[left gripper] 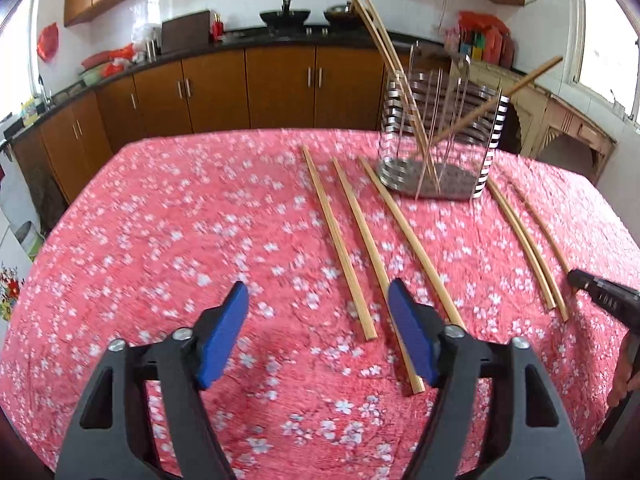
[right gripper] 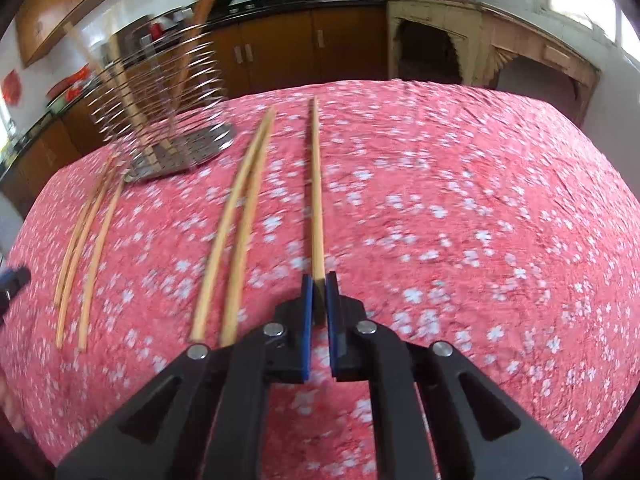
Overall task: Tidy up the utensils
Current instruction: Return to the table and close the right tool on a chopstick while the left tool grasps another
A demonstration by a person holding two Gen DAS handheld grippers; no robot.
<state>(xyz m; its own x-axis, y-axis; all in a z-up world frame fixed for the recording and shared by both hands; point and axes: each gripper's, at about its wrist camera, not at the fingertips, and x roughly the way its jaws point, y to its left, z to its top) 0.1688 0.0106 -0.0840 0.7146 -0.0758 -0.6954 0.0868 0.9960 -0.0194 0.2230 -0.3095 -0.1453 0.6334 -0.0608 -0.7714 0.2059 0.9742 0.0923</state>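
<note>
Several bamboo chopsticks lie on the pink floral tablecloth (left gripper: 160,220). My left gripper (left gripper: 318,296) stands open just above the cloth, its blue pads (left gripper: 224,336) wide apart over the near ends of the three left chopsticks (left gripper: 336,240). The pads touch none of them. My right gripper (right gripper: 319,280) is shut on the near end of a single chopstick (right gripper: 316,184), which lies flat and points away. A curved pair (right gripper: 236,220) lies just left of it. A metal wire utensil holder (left gripper: 440,136) stands at the far side with a few chopsticks leaning in it.
The right gripper's tip (left gripper: 573,278) shows at the right edge of the left wrist view, the left gripper's (right gripper: 16,278) at the left edge of the right wrist view. Brown kitchen cabinets (left gripper: 280,88) and a cream sideboard (right gripper: 480,40) stand beyond the table.
</note>
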